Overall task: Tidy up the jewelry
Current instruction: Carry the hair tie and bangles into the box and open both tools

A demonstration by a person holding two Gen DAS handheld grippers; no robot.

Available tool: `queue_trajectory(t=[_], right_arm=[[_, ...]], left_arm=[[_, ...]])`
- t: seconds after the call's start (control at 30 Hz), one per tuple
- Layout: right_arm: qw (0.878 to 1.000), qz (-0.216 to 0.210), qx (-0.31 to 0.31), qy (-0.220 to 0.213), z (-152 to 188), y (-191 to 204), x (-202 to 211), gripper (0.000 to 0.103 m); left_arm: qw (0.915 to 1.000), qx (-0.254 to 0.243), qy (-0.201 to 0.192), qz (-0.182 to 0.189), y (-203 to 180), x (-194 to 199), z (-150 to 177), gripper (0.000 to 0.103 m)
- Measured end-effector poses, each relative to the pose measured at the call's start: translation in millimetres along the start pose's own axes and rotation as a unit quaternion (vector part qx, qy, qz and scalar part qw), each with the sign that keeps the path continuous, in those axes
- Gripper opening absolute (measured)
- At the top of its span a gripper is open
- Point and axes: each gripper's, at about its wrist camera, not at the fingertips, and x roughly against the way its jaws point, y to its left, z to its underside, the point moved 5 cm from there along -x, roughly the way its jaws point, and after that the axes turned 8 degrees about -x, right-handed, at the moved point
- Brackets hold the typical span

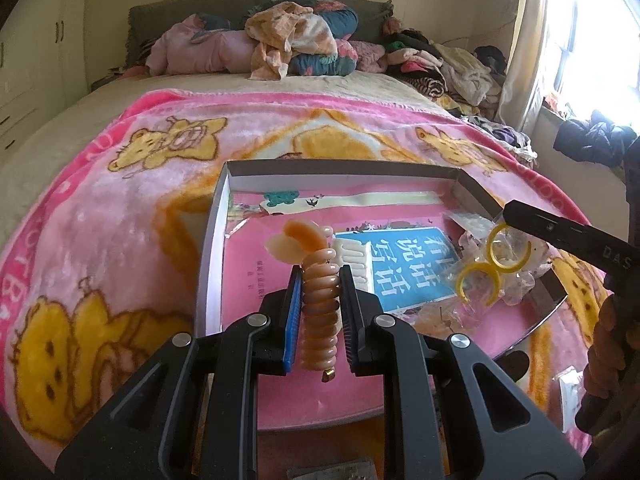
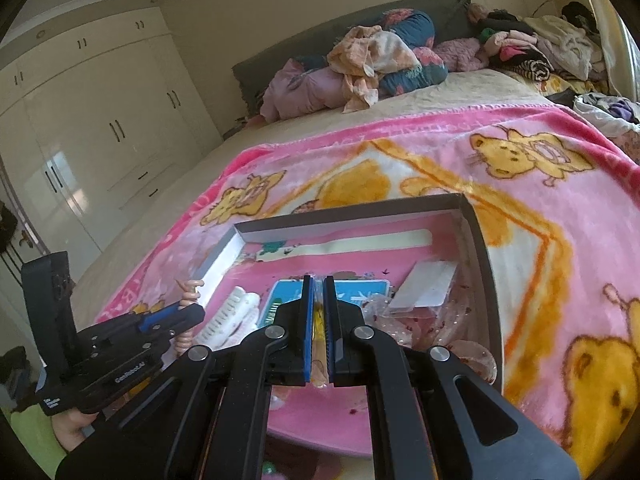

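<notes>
My left gripper (image 1: 321, 276) is shut on a peach spiral hair tie (image 1: 320, 308) with a bow-shaped charm at its top. It hangs over the near left part of a shallow grey-walled box (image 1: 224, 184). From the right, my right gripper (image 1: 507, 218) reaches in, shut on a clear packet of yellow rings (image 1: 494, 258) above the box's right side. In the right wrist view the right gripper (image 2: 318, 285) pinches that packet (image 2: 319, 320), and the left gripper (image 2: 194, 314) with the spiral hair tie (image 2: 191, 292) is at lower left. A white comb clip (image 1: 356, 258) lies in the box.
The box (image 2: 480, 248) sits on a pink bear-print blanket (image 1: 120, 208) on a bed. In it lie a pink book with a blue label (image 1: 404, 268) and clear packets (image 1: 516, 286). Clothes (image 1: 292, 40) are piled at the headboard. A wardrobe (image 2: 100, 120) stands to the left.
</notes>
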Motion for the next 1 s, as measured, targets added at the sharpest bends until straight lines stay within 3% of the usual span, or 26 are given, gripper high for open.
queue_trajectory(t=[0.53,0.87,1.0], right_arm=[[0.997,0.071,-0.016,0.004,6,-48,1,0.009],[0.994,0.107,-0.001,0.010,14,-54,5,0.011],[0.994,0.109,-0.003,0.005,16,-55,11,0.026]], left_arm=[[1.0000,-0.002,0.006,0.000,-1,-8,3,0.011],[1.0000,-0.001,0.006,0.001,-1,-8,4,0.011],[1.0000,-0.002,0.005,0.002,-1,-8,4,0.013]])
